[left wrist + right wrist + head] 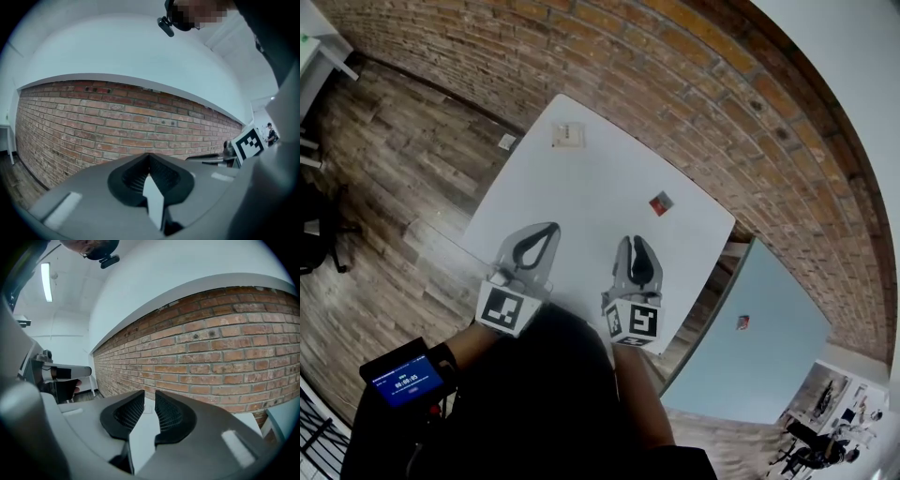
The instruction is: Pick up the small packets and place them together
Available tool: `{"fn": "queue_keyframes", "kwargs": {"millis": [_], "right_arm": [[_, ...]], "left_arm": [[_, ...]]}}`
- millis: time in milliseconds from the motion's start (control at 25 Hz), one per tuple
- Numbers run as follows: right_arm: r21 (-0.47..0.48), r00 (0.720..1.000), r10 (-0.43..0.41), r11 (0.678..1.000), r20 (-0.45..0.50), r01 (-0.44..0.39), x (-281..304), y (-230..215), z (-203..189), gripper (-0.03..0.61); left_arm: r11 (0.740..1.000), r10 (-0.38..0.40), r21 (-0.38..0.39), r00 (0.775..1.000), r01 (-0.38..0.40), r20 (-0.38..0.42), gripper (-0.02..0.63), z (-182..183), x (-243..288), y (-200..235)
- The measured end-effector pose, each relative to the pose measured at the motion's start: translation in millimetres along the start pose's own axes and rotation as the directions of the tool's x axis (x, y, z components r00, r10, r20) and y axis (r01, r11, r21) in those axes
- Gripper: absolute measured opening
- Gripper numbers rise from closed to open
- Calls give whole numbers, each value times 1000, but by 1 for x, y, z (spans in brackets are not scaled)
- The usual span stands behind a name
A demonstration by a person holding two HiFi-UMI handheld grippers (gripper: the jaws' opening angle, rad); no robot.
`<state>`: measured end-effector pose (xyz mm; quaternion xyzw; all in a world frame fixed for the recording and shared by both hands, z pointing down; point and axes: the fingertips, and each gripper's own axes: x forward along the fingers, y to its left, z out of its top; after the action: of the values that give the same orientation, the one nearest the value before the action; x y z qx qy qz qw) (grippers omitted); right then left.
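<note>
Head view: we find the small red packet (661, 202) and the pale beige packet (568, 135) well apart, neither picked up. Our left tongs (551, 228) are pressed together, our right tongs (636, 242) barely spread, both empty.

White square table (581, 202), one corner toward the brick wall (675, 84). Two things lie on it. A pale flat packet (567, 135) sits close to that far corner. A small red-and-grey packet (661, 202) lies well apart from the pale flat packet, right of it and nearer the table's right edge.
</note>
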<state>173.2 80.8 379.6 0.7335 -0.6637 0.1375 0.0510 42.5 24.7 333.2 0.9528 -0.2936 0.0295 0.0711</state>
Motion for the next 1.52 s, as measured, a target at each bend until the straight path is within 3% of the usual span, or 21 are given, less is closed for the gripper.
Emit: {"fn": "queue_keyframes", "kwargs": {"millis": [360,680,1120,1520], "right_arm": [[-68,998,-33,997,-58,29,87,33,-4,61],[-69,993,-73,995,-93,66,160,36,-13,60],[-59,973,-115,993,-201,105,226,16,-60,58],[-57,948,-89,996,-307,75,277,12,-104,60]], "left_arm": [[1000,18,15,1000,-18,14,0,14,15,86],[999,12,-50,1000,-11,26,0,15,24,144],[996,38,-80,999,-37,5,2,12,29,195],[992,69,-100,997,-73,-35,2,1,35,237]]}}
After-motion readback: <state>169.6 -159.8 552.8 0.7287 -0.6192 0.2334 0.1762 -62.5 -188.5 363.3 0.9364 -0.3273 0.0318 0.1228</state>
